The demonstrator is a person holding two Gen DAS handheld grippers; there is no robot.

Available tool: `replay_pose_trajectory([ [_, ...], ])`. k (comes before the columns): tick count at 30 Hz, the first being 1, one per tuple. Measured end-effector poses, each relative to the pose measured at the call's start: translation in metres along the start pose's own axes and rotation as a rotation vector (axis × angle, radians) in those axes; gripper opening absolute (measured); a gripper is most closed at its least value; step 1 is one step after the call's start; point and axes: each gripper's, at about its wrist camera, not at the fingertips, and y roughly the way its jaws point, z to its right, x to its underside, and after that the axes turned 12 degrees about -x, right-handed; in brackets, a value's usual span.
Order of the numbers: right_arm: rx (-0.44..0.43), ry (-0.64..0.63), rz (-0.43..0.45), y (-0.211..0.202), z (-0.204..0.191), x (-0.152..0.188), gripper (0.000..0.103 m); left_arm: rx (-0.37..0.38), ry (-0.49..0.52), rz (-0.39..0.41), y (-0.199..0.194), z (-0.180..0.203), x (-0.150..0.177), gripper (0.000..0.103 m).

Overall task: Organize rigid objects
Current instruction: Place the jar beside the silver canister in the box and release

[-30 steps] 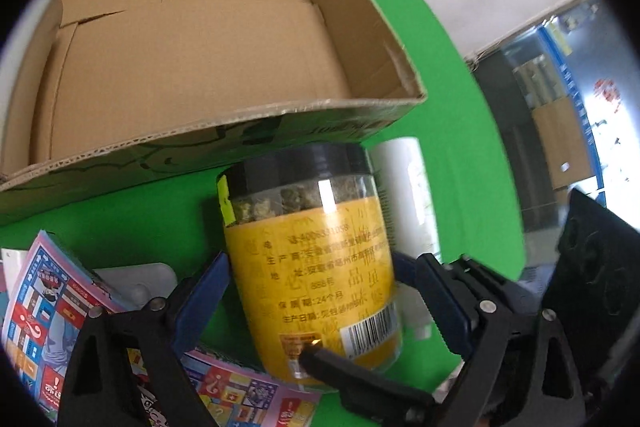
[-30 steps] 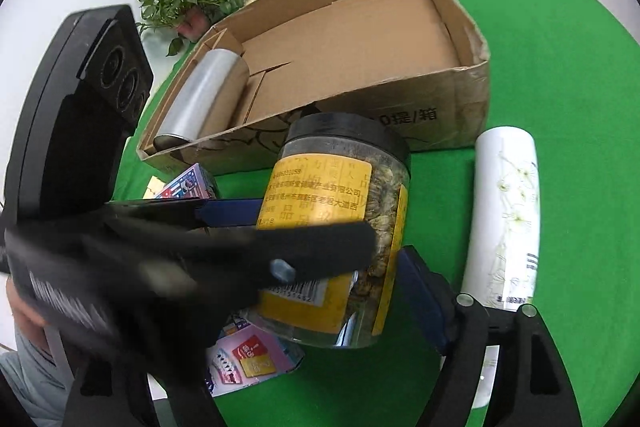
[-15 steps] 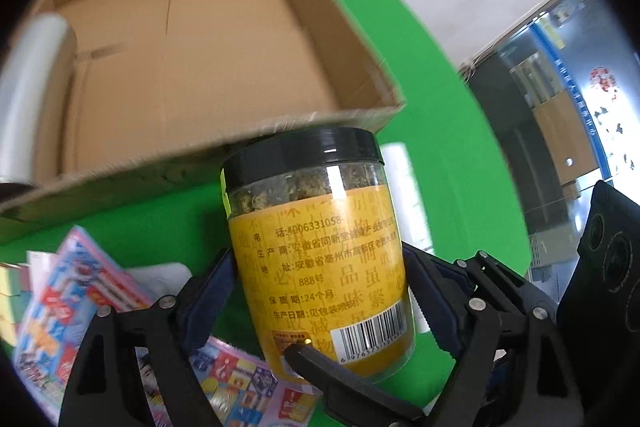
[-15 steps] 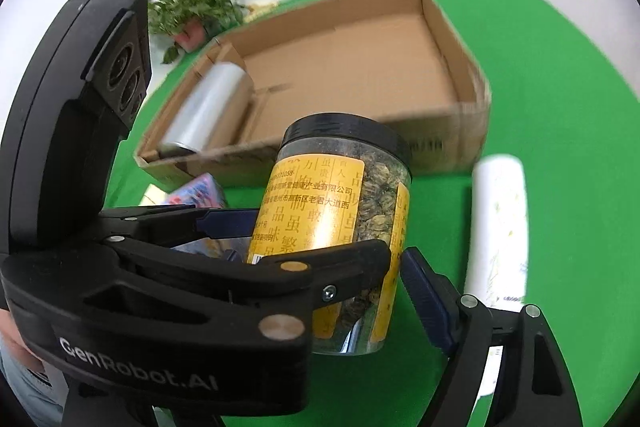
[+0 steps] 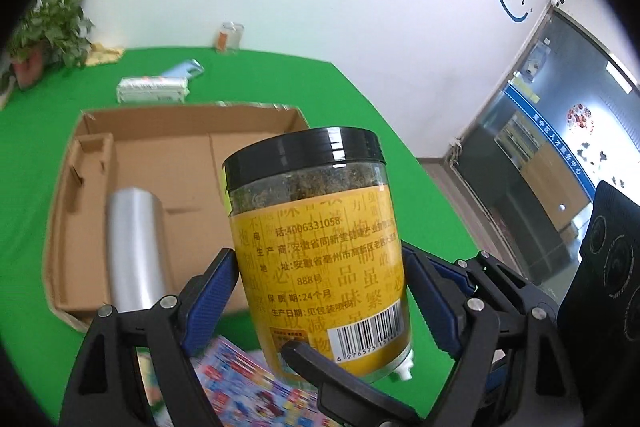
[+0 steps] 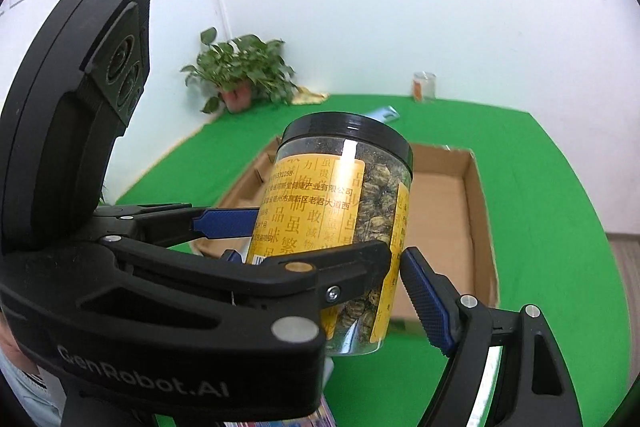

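A clear jar [image 5: 320,259] with a black lid and a yellow label hangs tilted in the air over the near edge of a cardboard box [image 5: 64,211]. My left gripper [image 5: 320,267] is shut on its lower half, a blue pad on each side. My right gripper [image 6: 324,259] clamps the same jar [image 6: 340,211] from the other side. Its right pad [image 6: 424,291] presses the jar, and the left gripper's body covers its other finger. A silver roll [image 5: 132,247] lies inside the box.
A colourful booklet [image 5: 240,387] and a white tube [image 5: 402,375] lie on the green cloth below the jar. Behind the box are a white pack [image 5: 152,89], a blue item [image 5: 184,69], a small glass jar [image 5: 230,37] and a potted plant [image 6: 244,75].
Both grippers have risen with the jar, lifting it off the green cloth to above the box's front wall. Both views have tipped up towards the wall.
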Motion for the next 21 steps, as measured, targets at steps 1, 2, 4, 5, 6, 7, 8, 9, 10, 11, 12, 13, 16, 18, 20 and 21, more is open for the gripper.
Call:
replay_pose_trajectory([
  [1, -0.004, -0.005, 0.003, 0.003, -0.003, -0.007, 0.079, -0.011, 0.008, 0.01, -0.002, -0.005, -0.003, 0.085],
  [2, -0.006, -0.011, 0.002, 0.007, -0.005, -0.012, 0.079, -0.016, 0.007, 0.011, -0.002, -0.008, -0.004, 0.085],
  [4, -0.017, -0.012, -0.007, 0.015, -0.007, -0.022, 0.079, -0.025, -0.004, 0.003, -0.001, -0.016, -0.01, 0.085],
  [5, -0.021, -0.012, -0.013, 0.019, -0.008, -0.025, 0.079, -0.029, -0.009, -0.002, 0.001, -0.02, -0.013, 0.085],
  [6, -0.026, -0.012, -0.019, 0.024, -0.008, -0.029, 0.079, -0.031, -0.016, -0.006, -0.001, -0.027, -0.014, 0.085],
  [7, -0.033, -0.011, -0.024, 0.025, -0.007, -0.031, 0.079, -0.034, -0.024, -0.013, 0.001, -0.032, -0.016, 0.085],
  [8, -0.038, -0.008, -0.032, 0.03, -0.006, -0.034, 0.079, -0.036, -0.029, -0.019, 0.004, -0.035, -0.015, 0.085],
  [9, -0.038, -0.004, -0.041, 0.036, -0.006, -0.037, 0.079, -0.035, -0.034, -0.029, 0.007, -0.038, -0.016, 0.085],
  [10, -0.04, 0.0, -0.048, 0.041, -0.007, -0.038, 0.079, -0.035, -0.045, -0.044, 0.012, -0.043, -0.018, 0.085],
  [11, -0.048, 0.006, -0.057, 0.046, -0.006, -0.039, 0.079, -0.044, -0.048, -0.054, 0.015, -0.045, -0.019, 0.085],
  [12, -0.057, 0.014, -0.066, 0.053, -0.004, -0.04, 0.079, -0.054, -0.045, -0.066, 0.02, -0.048, -0.019, 0.085],
  [13, -0.062, 0.019, -0.072, 0.059, -0.004, -0.04, 0.079, -0.063, -0.045, -0.076, 0.025, -0.05, -0.019, 0.085],
  [16, -0.09, 0.053, -0.104, 0.085, 0.004, -0.037, 0.079, -0.087, -0.049, -0.116, 0.042, -0.06, -0.018, 0.085],
  [18, -0.113, 0.071, -0.132, 0.101, 0.012, -0.033, 0.079, -0.097, -0.058, -0.145, 0.054, -0.069, -0.016, 0.085],
  [20, -0.136, 0.098, -0.171, 0.122, 0.021, -0.024, 0.079, -0.097, -0.072, -0.177, 0.067, -0.077, -0.009, 0.084],
  [21, -0.139, 0.106, -0.185, 0.128, 0.024, -0.02, 0.079, -0.096, -0.077, -0.194, 0.074, -0.081, -0.006, 0.084],
])
